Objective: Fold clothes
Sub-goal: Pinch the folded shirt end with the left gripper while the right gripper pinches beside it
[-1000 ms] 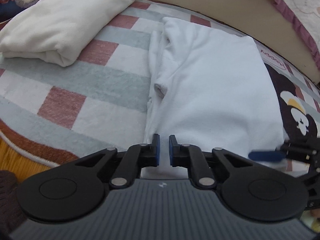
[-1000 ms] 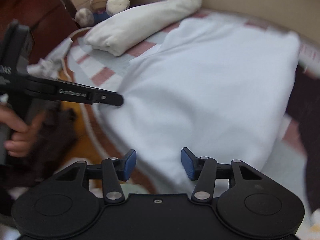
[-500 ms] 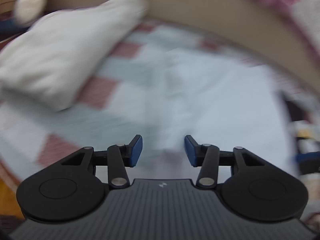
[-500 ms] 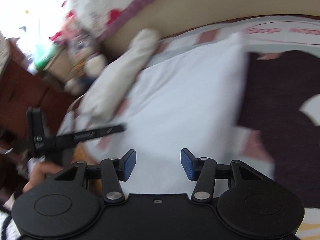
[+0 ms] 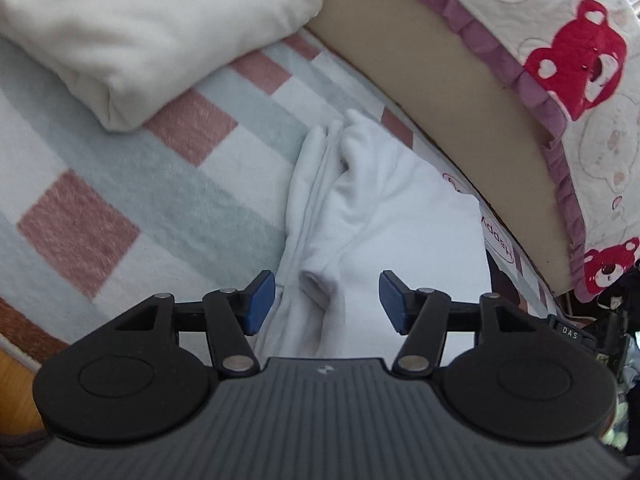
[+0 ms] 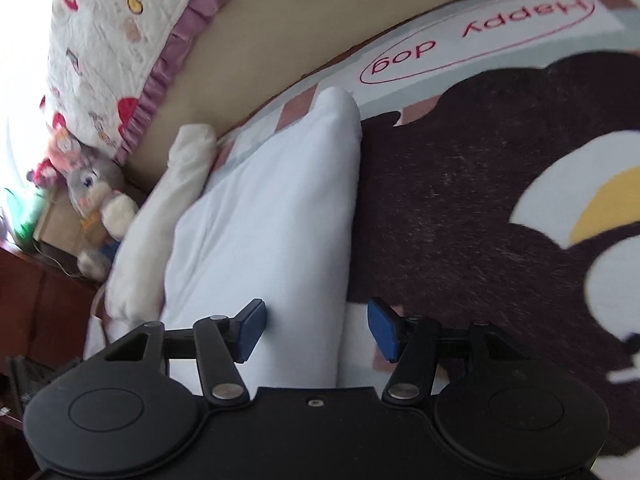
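Observation:
A white garment (image 5: 400, 216) lies partly folded on a patterned blanket (image 5: 132, 200), its sleeve cuff (image 5: 320, 280) lying on top near its left edge. My left gripper (image 5: 326, 304) is open, its blue pads on either side of that cuff, just above the cloth. The same garment (image 6: 272, 220) shows in the right wrist view. My right gripper (image 6: 316, 328) is open over the garment's right folded edge, holding nothing.
A folded cream garment (image 5: 132, 36) lies on the blanket at the far left, also in the right wrist view (image 6: 160, 216). A beige bed side (image 5: 440, 68) with a bear-print quilt (image 5: 560, 52) runs behind. A plush rabbit (image 6: 96, 200) sits far left.
My left gripper opened from shut and moved forward along the garment's left edge to the sleeve cuff. My right gripper stayed open and swung to the garment's right edge.

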A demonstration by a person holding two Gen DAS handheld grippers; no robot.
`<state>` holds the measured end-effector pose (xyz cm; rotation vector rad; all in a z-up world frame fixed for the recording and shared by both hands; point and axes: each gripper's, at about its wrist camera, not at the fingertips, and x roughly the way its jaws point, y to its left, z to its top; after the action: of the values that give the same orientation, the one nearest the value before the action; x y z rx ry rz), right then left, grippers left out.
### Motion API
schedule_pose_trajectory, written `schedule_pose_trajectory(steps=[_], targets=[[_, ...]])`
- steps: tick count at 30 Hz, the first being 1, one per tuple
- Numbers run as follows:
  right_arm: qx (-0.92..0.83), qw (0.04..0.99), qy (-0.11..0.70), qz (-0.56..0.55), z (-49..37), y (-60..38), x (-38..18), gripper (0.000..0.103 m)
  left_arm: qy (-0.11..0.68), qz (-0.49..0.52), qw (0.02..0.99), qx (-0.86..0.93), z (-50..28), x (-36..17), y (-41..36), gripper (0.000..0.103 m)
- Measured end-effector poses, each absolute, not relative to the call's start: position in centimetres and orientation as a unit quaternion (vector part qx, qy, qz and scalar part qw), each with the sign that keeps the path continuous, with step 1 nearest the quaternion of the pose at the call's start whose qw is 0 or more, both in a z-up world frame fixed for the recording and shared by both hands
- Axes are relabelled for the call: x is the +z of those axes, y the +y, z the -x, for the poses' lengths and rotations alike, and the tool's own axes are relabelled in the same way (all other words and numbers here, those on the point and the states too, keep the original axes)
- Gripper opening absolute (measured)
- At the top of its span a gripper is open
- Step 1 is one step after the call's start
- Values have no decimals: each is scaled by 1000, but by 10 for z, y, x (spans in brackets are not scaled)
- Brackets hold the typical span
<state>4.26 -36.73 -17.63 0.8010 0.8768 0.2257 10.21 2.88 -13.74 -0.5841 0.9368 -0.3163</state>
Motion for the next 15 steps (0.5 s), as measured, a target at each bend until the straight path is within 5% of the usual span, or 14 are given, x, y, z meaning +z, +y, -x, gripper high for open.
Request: schedule_pose_trajectory(steps=[11, 13, 15], targets=[[152, 832, 372, -382, -82, -361, -193, 67, 437, 352, 806, -187, -140, -172, 27, 85], [151, 845, 378, -348, -86, -353, -183, 50, 430, 373, 799, -191, -147, -174, 23, 90], [159, 862, 361, -319, -82, -346, -173, 35, 437, 364, 800, -192, -155, -170, 15, 82]])
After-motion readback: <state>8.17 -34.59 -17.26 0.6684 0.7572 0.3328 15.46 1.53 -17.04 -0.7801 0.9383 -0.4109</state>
